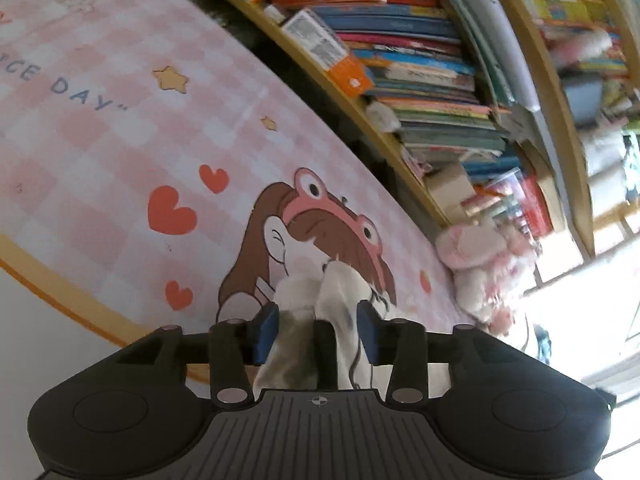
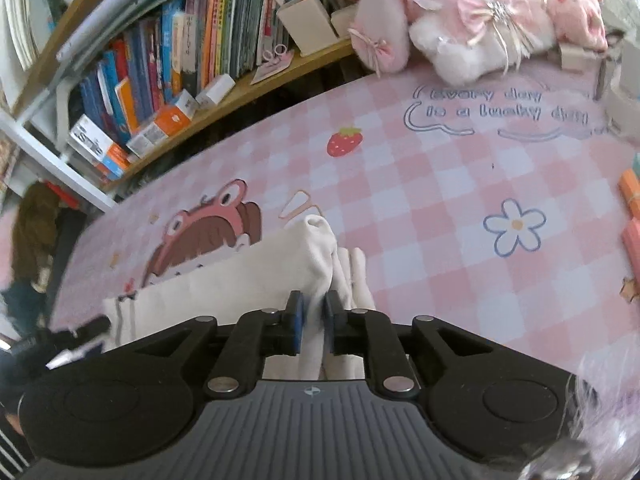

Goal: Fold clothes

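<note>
A cream-white garment [image 2: 224, 288] hangs stretched between my two grippers above the pink checked table mat [image 2: 440, 208]. My right gripper [image 2: 314, 312] is shut on a bunched corner of the garment, with folds of cloth rising past its blue pads. In the left wrist view my left gripper [image 1: 318, 320] has its blue pads set wider, with a thick bunch of the garment [image 1: 316, 292] filling the gap between them. The cloth there has a dark drawstring [image 1: 374, 300] hanging by the right pad. The rest of the garment hangs hidden below the grippers.
A wooden bookshelf [image 1: 400, 80] full of books runs along the far edge of the table; it also shows in the right wrist view [image 2: 180, 60]. Pink plush toys [image 2: 472, 16] sit at the table's far end [image 1: 480, 264]. Orange and pink items [image 2: 632, 216] lie at the right edge.
</note>
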Demonstrator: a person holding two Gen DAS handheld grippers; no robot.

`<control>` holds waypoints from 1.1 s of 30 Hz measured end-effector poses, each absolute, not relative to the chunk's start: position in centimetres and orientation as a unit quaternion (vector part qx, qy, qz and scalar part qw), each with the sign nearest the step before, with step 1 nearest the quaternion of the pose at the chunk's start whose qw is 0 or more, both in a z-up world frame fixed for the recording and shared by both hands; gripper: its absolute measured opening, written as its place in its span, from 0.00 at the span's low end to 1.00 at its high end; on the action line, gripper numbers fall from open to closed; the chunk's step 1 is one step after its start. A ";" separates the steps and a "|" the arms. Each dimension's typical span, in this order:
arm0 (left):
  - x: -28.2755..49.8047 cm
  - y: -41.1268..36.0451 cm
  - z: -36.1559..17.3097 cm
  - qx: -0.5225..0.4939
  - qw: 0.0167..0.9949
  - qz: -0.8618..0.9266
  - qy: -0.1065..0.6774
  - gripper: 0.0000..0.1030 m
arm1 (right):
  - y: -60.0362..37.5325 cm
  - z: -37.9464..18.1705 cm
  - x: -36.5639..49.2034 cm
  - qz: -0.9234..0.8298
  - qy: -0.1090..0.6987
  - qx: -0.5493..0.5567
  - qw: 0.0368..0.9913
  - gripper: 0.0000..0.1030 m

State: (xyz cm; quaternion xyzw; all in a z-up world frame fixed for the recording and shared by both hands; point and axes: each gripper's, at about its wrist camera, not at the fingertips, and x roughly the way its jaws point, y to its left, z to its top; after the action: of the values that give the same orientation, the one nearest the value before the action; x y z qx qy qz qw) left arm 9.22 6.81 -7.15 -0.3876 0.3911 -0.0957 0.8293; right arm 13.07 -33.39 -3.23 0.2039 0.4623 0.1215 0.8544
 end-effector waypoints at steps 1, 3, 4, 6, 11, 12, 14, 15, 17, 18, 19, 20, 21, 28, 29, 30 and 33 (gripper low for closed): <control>9.1 6.7 -6.9 -0.383 0.832 -0.096 0.389 0.09 | -33.3 -3.5 13.2 0.117 0.465 0.203 0.854 0.09; 8.4 6.3 -6.0 -0.375 0.845 -0.104 0.366 0.07 | -33.3 -4.1 13.5 0.109 0.469 0.209 0.851 0.06; 8.3 6.2 -5.9 -0.369 0.849 -0.102 0.364 0.07 | -33.3 -4.4 13.6 0.106 0.470 0.214 0.850 0.06; 8.6 6.5 -6.6 -0.370 0.844 -0.092 0.377 0.08 | -33.3 -4.8 13.6 0.104 0.470 0.224 0.848 0.06; 8.9 6.9 -6.8 -0.366 0.839 -0.086 0.394 0.26 | -33.2 -4.4 13.5 0.110 0.471 0.209 0.850 0.06; 8.4 7.0 -6.6 -0.363 0.840 -0.088 0.393 0.42 | -33.2 -4.1 13.3 0.112 0.469 0.206 0.852 0.07; 7.5 7.2 -6.1 -0.358 0.843 -0.092 0.391 0.56 | -33.2 -3.4 12.7 0.117 0.460 0.202 0.856 0.12; 7.0 7.2 -5.9 -0.356 0.844 -0.094 0.391 0.56 | -33.3 -3.1 12.2 0.121 0.456 0.199 0.859 0.13; 5.9 7.1 -5.8 -0.352 0.840 -0.101 0.399 0.56 | -33.3 -2.5 11.2 0.125 0.448 0.189 0.865 0.24; 5.5 6.8 -6.0 -0.353 0.838 -0.104 0.402 0.56 | -33.3 -2.3 10.7 0.126 0.447 0.184 0.866 0.25; 5.1 6.6 -6.1 -0.353 0.836 -0.107 0.406 0.55 | -33.3 -2.2 10.2 0.127 0.446 0.180 0.867 0.25; 4.7 6.4 -6.3 -0.353 0.834 -0.109 0.410 0.53 | -33.3 -2.2 9.8 0.127 0.446 0.176 0.868 0.25; 4.4 6.1 -6.4 -0.354 0.832 -0.112 0.413 0.50 | -33.2 -2.1 9.4 0.127 0.446 0.173 0.869 0.25; 4.2 4.8 -5.5 -0.319 0.848 -0.107 0.410 0.06 | -33.2 -1.8 7.7 0.123 0.441 0.160 0.874 0.32; 4.3 4.6 -5.3 -0.307 0.851 -0.107 0.413 0.07 | -33.3 -1.7 7.5 0.122 0.441 0.159 0.875 0.37; 4.4 4.5 -5.2 -0.298 0.853 -0.106 0.415 0.12 | -33.3 -1.6 7.3 0.122 0.441 0.157 0.875 0.39; 3.7 5.2 -4.8 -0.311 0.853 -0.096 0.408 0.53 | -33.7 -1.4 6.8 0.119 0.443 0.150 0.876 0.50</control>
State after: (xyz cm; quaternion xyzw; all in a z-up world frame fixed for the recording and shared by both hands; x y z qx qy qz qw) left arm 3.70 5.20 -4.79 -0.3109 0.4080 -0.0959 0.8531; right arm 6.76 -33.70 -1.40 0.1503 0.4432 0.1189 0.8757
